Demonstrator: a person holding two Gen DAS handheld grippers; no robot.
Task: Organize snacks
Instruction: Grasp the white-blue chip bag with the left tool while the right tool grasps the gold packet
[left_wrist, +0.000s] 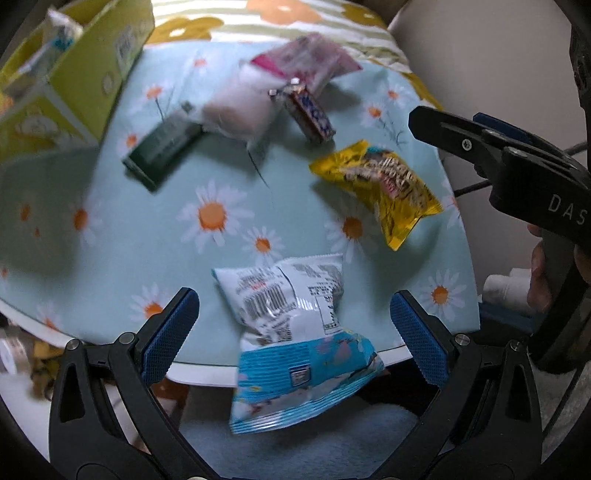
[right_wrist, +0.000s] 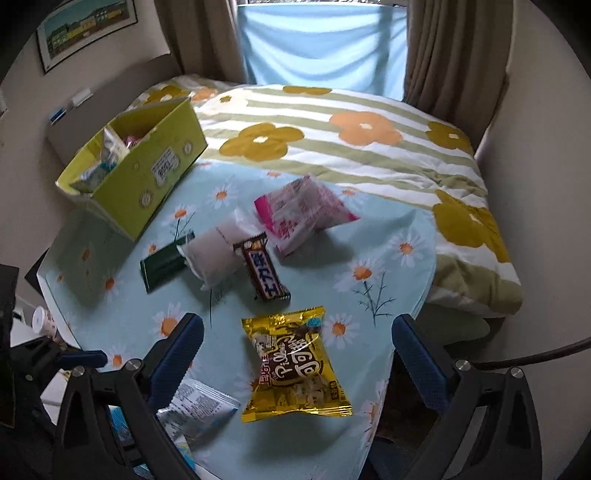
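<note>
Snacks lie on a daisy-print table (left_wrist: 110, 236) (right_wrist: 388, 280). A blue-and-white bag (left_wrist: 295, 332) (right_wrist: 199, 406) lies at the front edge, between the fingers of my open left gripper (left_wrist: 295, 328), untouched. A yellow bag (left_wrist: 380, 184) (right_wrist: 295, 369) lies between the fingers of my open right gripper (right_wrist: 297, 354) (left_wrist: 480, 140). Farther back lie a brown chocolate bar (left_wrist: 310, 110) (right_wrist: 262, 269), a white pouch (left_wrist: 240, 107) (right_wrist: 218, 254), a pink bag (left_wrist: 306, 59) (right_wrist: 299, 214) and a dark green packet (left_wrist: 162, 147) (right_wrist: 166, 266).
A yellow-green cardboard box (left_wrist: 85, 74) (right_wrist: 147, 173) holding some snacks stands at the table's back left. A bed with a flowered cover (right_wrist: 351, 129) lies behind the table, with curtains (right_wrist: 443, 51) beyond. A cable (right_wrist: 535, 354) runs at right.
</note>
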